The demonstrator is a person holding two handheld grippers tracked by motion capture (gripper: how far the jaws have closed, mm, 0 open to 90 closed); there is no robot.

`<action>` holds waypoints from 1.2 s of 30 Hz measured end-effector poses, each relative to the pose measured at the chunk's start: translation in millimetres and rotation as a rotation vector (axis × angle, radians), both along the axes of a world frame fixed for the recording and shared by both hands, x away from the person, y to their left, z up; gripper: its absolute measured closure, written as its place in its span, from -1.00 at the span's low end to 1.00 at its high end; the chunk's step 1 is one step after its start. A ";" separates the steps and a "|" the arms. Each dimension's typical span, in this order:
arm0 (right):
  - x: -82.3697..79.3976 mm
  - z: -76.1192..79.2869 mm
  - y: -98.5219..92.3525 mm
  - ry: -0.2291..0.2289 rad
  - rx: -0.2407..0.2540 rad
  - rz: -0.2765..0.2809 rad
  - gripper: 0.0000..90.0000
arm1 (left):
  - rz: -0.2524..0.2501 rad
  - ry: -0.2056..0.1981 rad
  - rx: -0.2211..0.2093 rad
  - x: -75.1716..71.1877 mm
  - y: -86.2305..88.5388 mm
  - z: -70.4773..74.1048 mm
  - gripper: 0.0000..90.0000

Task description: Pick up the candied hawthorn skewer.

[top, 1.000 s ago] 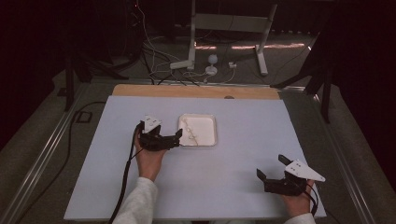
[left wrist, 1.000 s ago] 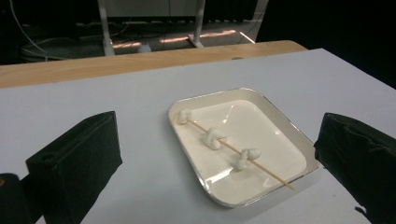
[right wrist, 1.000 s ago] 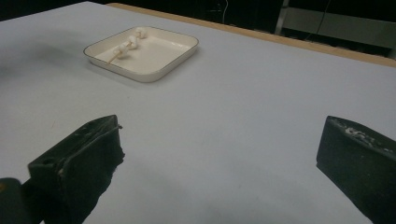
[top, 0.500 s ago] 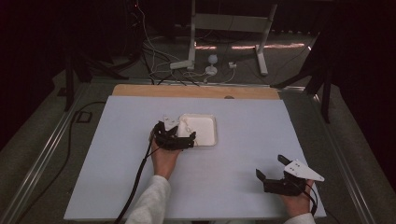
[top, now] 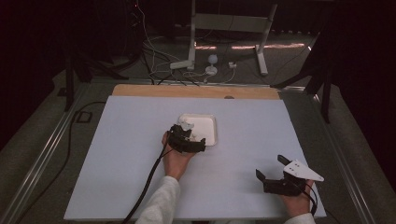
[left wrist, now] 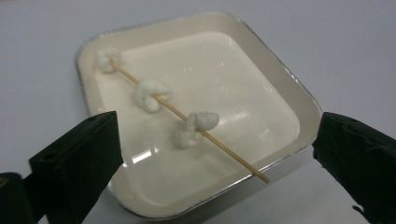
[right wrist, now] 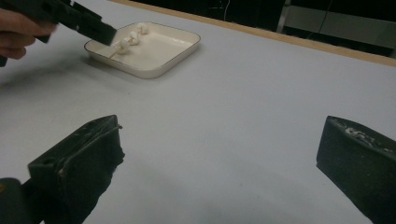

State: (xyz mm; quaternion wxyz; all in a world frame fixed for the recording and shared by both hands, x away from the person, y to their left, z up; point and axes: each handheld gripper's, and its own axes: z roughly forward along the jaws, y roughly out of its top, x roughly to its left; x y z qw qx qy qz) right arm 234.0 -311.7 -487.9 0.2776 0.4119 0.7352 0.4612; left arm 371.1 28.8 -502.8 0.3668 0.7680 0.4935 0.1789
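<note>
A cream square tray (left wrist: 261, 88) holds a thin wooden skewer (left wrist: 224, 147) lying diagonally, with three white fluffy pieces (left wrist: 152, 91) threaded on it. My left gripper (left wrist: 217, 135) is open wide, and its jaws straddle the tray's near corner above the skewer's bare end without touching it. From above, the left gripper (top: 192, 136) overlaps the near-left edge of the tray (top: 206, 126). My right gripper (top: 271, 167) rests open and empty near the front right of the table. In its own view the right gripper (right wrist: 222, 128) faces bare table, with the tray (right wrist: 159, 51) and the skewer (right wrist: 126, 43) far off to the left.
The white table top (top: 116, 154) has a wooden strip (top: 196, 91) along its far edge. A black cable (top: 147, 186) trails from the left gripper toward the front edge. Stand legs and cables (top: 210, 65) lie on the floor beyond the table.
My left gripper has moved right and slightly nearer, from left of the tray to over its near-left corner. The right gripper has stayed put.
</note>
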 end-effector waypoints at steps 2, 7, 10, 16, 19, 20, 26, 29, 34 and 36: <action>0.0 0.0 0.0 0.000 -0.001 0.000 -1.00 | 0.003 0.010 0.008 0.4 -1.3 -1.8 -0.84; 0.1 -0.1 -0.6 0.000 -0.002 -0.001 -1.00 | 0.011 0.058 0.032 0.8 -1.8 -7.2 -0.32; -0.1 0.0 -0.5 0.000 -0.003 0.000 -1.00 | 0.011 0.076 0.015 0.8 0.4 -6.7 0.07; -0.2 -0.1 -0.3 0.002 -0.004 0.001 -1.00 | -0.010 0.107 0.006 2.0 8.1 -4.4 0.41; -0.1 -0.3 -0.1 0.003 -0.006 0.001 -1.00 | -0.016 0.117 0.000 2.7 11.0 -4.0 0.54; 0.0 -0.3 -0.1 0.004 -0.006 0.002 -1.00 | -0.019 0.118 0.003 2.7 12.0 -3.7 0.58; 0.2 -0.7 0.2 0.009 -0.007 0.005 -1.00 | -0.049 0.118 -0.008 0.2 16.9 -0.1 0.85; 0.3 -0.8 0.5 0.012 -0.008 0.008 -1.00 | -0.064 0.115 -0.006 -1.3 18.8 2.6 0.93; 0.6 -1.2 1.0 0.016 -0.008 0.012 -1.00 | -0.050 0.118 -0.001 1.0 23.6 4.0 0.96; 0.7 -1.3 1.3 0.016 -0.008 0.015 -1.00 | -0.041 0.148 0.005 4.7 24.3 1.9 0.84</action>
